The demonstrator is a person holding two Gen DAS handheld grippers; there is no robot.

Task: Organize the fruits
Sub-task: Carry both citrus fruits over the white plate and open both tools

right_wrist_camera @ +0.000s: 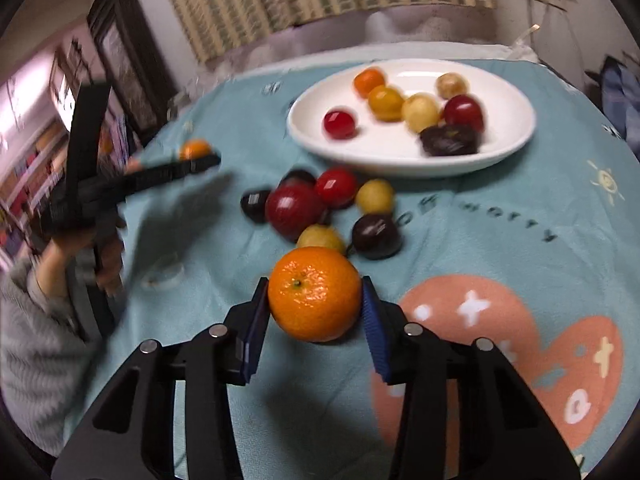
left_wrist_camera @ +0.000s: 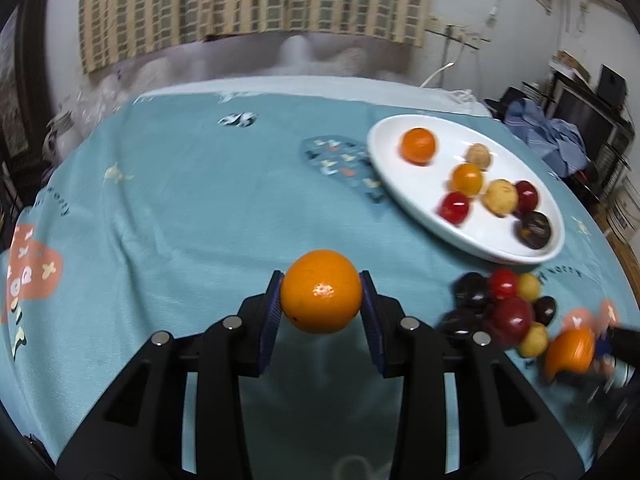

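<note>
Two grippers loaded: left gripper [left_wrist_camera: 321,294] clamps an orange [left_wrist_camera: 321,291]; right gripper [right_wrist_camera: 315,300] clamps a mandarin [right_wrist_camera: 314,293]. Loose fruit cluster [right_wrist_camera: 326,210] just ahead of right gripper, white plate [right_wrist_camera: 400,160] beyond.

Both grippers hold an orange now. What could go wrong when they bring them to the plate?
1. The white plate already holds seven fruits; a dropped orange could knock the round ones around or off.
2. The left gripper and right gripper each pinch a round orange between flat pads, so it may slip.
3. A low pass could scatter the loose fruit pile before the plate.
</note>
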